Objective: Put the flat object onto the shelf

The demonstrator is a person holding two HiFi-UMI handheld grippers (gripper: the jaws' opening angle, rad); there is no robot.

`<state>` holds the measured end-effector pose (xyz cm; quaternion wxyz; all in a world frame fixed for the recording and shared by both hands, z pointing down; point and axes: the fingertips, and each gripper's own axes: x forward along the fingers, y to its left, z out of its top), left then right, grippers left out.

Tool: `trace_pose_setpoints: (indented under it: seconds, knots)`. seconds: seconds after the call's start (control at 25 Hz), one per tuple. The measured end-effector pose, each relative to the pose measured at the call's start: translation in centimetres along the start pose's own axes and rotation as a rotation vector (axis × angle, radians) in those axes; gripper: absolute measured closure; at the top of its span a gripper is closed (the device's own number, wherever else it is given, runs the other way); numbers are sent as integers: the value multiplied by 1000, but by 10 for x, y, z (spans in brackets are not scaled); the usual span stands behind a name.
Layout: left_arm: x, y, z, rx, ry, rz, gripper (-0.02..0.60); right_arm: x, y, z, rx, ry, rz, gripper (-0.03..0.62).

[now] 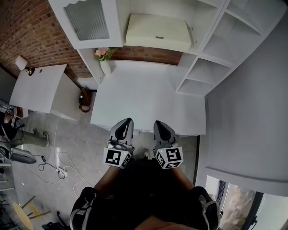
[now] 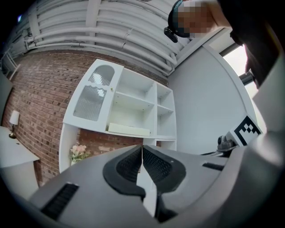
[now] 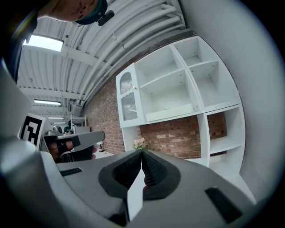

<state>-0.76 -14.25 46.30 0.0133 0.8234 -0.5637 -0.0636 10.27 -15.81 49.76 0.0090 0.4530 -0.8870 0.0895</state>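
A flat cream object (image 1: 158,32) lies on the white shelf (image 1: 135,9) above the white desk (image 1: 148,99). It also shows in the left gripper view as a flat cream object (image 2: 129,129) and in the right gripper view as a flat cream object (image 3: 173,112), resting on the same shelf board. My left gripper (image 1: 127,121) and right gripper (image 1: 158,122) are held side by side over the desk's front edge, close to the person's body. Both are shut, jaws meeting at the tips, with nothing between them: left gripper (image 2: 142,147), right gripper (image 3: 141,151).
A vase of pink flowers (image 1: 104,60) stands at the desk's back left corner. A ribbed-glass cabinet door (image 1: 87,20) is left of the shelf, and open side compartments (image 1: 211,67) are on the right. A second white table (image 1: 38,87) and floor cables (image 1: 58,168) lie to the left.
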Motion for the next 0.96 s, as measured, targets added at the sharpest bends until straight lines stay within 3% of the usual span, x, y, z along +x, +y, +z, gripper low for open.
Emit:
trace_pose_setpoints:
  seconds: [0.96]
  knots:
    - [-8, 22, 1, -22, -5, -3, 566, 12, 20, -1, -70, 2, -1, 566]
